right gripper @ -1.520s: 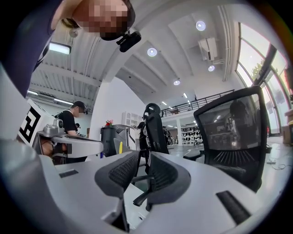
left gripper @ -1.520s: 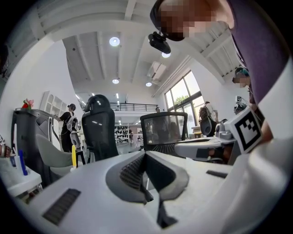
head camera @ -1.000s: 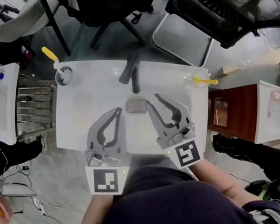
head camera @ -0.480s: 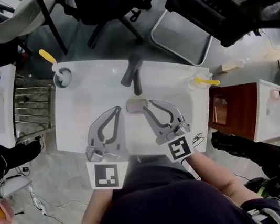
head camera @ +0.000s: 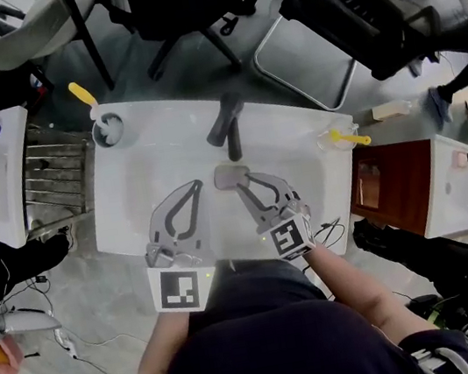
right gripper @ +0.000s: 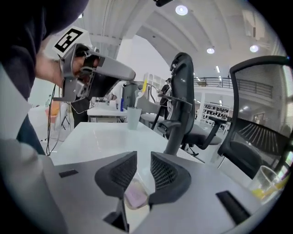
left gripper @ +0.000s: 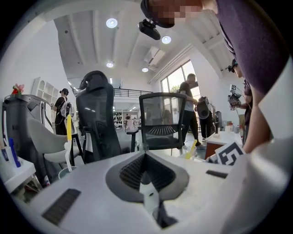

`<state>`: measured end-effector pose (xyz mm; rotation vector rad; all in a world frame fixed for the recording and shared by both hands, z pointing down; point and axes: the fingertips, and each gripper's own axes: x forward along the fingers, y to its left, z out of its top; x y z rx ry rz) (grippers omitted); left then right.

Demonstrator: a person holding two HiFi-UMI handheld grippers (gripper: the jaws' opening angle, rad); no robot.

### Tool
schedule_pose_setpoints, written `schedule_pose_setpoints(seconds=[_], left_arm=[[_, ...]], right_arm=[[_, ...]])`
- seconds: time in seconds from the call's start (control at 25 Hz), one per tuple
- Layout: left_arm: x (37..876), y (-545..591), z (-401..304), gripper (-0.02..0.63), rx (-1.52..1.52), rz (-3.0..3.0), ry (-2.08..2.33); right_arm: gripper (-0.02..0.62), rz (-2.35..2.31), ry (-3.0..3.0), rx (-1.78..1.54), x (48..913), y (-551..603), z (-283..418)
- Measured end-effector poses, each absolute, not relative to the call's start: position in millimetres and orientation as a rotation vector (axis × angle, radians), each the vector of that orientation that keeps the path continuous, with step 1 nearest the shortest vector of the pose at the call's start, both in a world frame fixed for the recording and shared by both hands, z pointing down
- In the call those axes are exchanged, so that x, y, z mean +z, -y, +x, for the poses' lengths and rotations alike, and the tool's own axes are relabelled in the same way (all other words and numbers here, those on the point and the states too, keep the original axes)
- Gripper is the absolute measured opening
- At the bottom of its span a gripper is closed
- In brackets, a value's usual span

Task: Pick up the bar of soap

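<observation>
White worktop (head camera: 128, 190) mid-frame | left gripper (head camera: 195, 185) jaws clenched, empty | right gripper (right gripper: 143, 160) jaws apart, bar of soap (right gripper: 136, 194) in their gap, unclamped

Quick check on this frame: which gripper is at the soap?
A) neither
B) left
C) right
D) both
C: the soap shows in the gap between the parted fingers of the right gripper. The left gripper sits off to the side with its fingers together and nothing in them.
</observation>
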<state>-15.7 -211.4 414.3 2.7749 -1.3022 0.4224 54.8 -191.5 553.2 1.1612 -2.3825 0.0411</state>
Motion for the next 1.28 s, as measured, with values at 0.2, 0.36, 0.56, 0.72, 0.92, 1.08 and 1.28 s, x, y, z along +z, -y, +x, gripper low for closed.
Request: schedule_pose_setpoints(seconds=[0.2,0.36,0.56,0.72,0.92,1.08,1.28], left_arm=[[418,211,-14,0.000,0.398,2.757,1.286],[423,211,-13,0.000,0.394,2.755,1.276],[430,213,-13,0.000,0.415,2.753,1.266],[443,215,-16,0.000,0.456,2.736,1.251],[461,215,-16,0.000,0.528,2.739,1.208],[471,215,-16,0.000,0.557,2.735,1.187],[477,216,-17,0.000,0.571,2.721,1.183]], right_arm=[[0.104,1.097,2.321,0.101,585,187,52],[0.106,1.045,2.280,0.119,606,185,51],[0.114,0.978,2.226,0.125,629,185,50],[0.125,0.907,2.184,0.110,645,187,47],[0.138,0.832,2.130,0.111,665,188,47],[0.154,0.760,2.091,0.103,677,187,44],[0.172,0.701,2.045,0.118,688,188,43]])
